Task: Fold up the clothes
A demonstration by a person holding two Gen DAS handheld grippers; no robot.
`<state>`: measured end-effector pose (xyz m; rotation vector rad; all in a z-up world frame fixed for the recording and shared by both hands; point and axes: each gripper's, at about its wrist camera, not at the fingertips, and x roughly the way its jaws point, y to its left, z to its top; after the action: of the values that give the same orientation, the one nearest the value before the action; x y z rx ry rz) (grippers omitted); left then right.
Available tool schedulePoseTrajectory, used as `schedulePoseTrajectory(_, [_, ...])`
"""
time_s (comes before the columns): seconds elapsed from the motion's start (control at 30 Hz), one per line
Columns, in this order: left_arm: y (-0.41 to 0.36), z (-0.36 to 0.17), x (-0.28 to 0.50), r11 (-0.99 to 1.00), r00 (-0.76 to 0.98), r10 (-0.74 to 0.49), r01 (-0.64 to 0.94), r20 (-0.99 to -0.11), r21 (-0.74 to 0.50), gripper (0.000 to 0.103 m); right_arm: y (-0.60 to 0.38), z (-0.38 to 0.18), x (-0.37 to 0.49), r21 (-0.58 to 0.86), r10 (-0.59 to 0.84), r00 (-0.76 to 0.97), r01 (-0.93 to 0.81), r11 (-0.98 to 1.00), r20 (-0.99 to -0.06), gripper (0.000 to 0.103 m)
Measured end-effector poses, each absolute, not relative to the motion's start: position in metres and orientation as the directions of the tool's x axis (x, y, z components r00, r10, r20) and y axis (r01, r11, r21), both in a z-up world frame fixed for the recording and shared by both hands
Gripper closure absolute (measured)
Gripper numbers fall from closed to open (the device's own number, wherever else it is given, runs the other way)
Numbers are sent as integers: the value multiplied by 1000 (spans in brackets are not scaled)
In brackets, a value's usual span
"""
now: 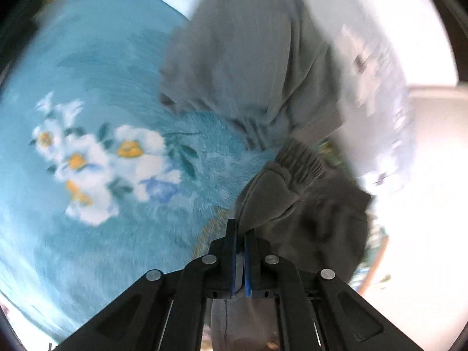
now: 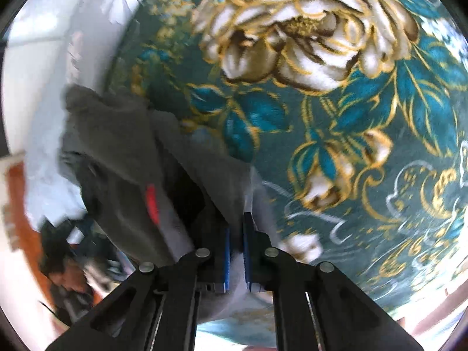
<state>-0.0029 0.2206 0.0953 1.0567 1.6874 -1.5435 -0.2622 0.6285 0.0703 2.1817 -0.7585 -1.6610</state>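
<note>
A grey garment [image 1: 251, 67] with a gathered elastic band hangs from my left gripper [image 1: 241, 231], which is shut on its edge, above a light blue floral blanket [image 1: 96, 93]. In the right wrist view the same grey garment [image 2: 122, 158], with a small red mark, hangs to the left of my right gripper [image 2: 237, 222], which is shut on its cloth. Both views are blurred by motion.
A dark teal blanket [image 2: 336, 117] with gold and white flowers lies below the right gripper. A white wall [image 1: 409, 146] is at the right of the left wrist view. Dark clutter and an orange surface [image 2: 20, 204] sit at the left of the right wrist view.
</note>
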Motion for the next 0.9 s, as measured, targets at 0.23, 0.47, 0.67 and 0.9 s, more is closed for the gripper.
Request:
schedulePoseTrajectory(0.23, [224, 206, 78, 48, -587, 14, 809, -809, -586, 99, 639, 142, -255, 781, -819, -12, -310, -542, -573, 103])
schedulePoseTrajectory(0.47, [197, 262, 98, 32, -560, -90, 825, -823, -565, 99, 631, 204, -273, 833, -842, -49, -184, -522, -538, 103])
schedulePoseTrajectory(0.67, [231, 223, 147, 182, -504, -69, 842, -861, -508, 99, 602, 201, -263, 764, -767, 82, -69, -641, -636, 100])
schedulePoseTrajectory(0.9, [266, 196, 199, 314, -462, -9, 841, -887, -441, 99, 547, 142, -258, 617, -612, 194, -39, -786, -767, 34])
